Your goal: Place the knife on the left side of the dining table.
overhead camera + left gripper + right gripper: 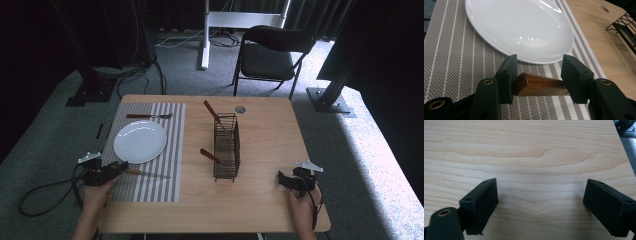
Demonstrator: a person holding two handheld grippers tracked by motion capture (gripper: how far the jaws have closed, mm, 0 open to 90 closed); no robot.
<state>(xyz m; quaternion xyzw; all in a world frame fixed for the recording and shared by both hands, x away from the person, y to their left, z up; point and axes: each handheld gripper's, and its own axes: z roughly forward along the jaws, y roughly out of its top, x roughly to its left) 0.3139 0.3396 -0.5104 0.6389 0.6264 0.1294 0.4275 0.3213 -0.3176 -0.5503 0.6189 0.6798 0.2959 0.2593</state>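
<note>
Hiding behind gripper (537, 80): knife handle (536, 85)

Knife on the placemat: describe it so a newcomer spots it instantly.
Find the striped placemat on the table's left, with the white plate on it. The knife lies on the mat's near side, below the plate. Unlike the fork beyond the plate, its wooden handle sits between the left tool's jaws.

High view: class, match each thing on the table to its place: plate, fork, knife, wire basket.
1. plate
2. fork
3. knife
4. wire basket

a. on bare wood, right of the placemat
b. handle between the jaws of the left gripper
c. on the placemat, beyond the plate
d. on the placemat, between fork and knife

Pairs: 1-d, 2-c, 3-b, 4-a.
</note>
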